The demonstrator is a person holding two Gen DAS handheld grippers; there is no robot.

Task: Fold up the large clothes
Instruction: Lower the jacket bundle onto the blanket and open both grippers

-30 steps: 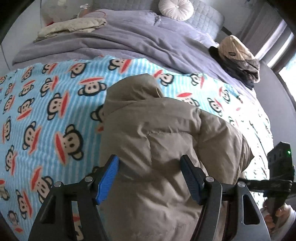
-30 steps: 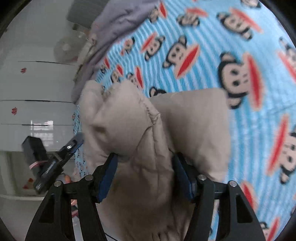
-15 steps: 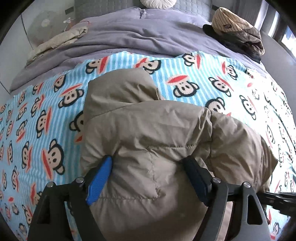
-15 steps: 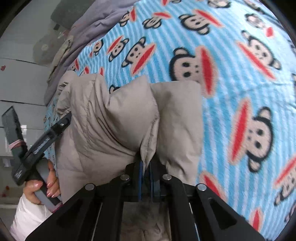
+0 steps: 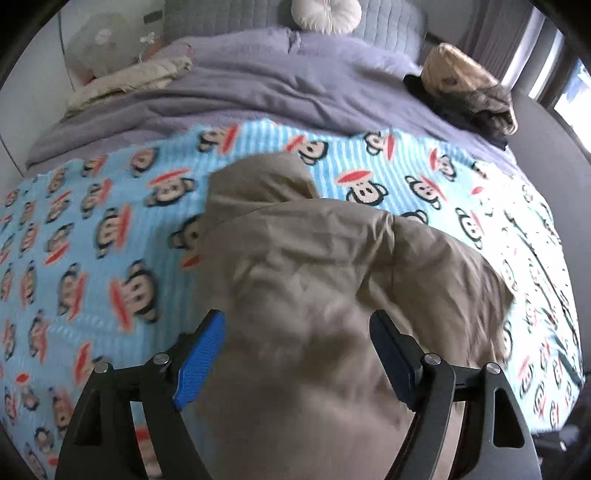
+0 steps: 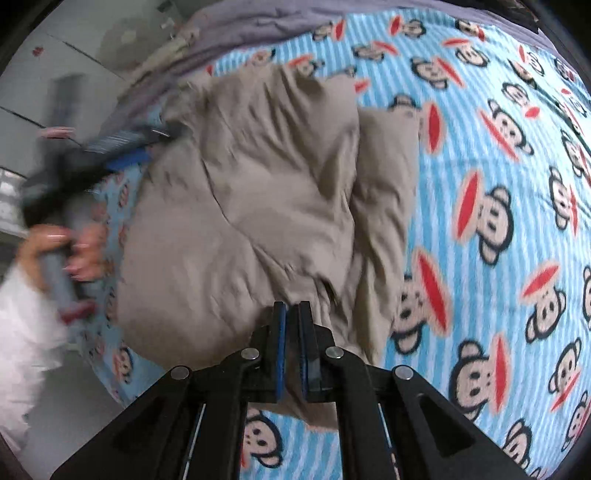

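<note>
A tan puffy hooded jacket (image 5: 314,280) lies on a blue monkey-print blanket (image 5: 92,236), hood toward the far pillows. My left gripper (image 5: 295,332) is open, its blue pads spread over the jacket's near part. In the right wrist view the jacket (image 6: 251,199) lies partly folded with a sleeve along its right side. My right gripper (image 6: 291,314) is shut on a fold of the jacket's near edge. The left gripper (image 6: 122,151) shows blurred at the jacket's far left side, held by a hand.
A grey duvet (image 5: 258,88) covers the far half of the bed. A pile of clothes (image 5: 469,85) sits far right, a beige folded cloth (image 5: 129,81) far left, a round cushion (image 5: 325,14) at the headboard. The bed edge (image 6: 107,373) drops to the floor on the left.
My right gripper stayed shut on the jacket edge and pulled back and up, showing more of the jacket. My left gripper stayed open and shifted slightly over the jacket.
</note>
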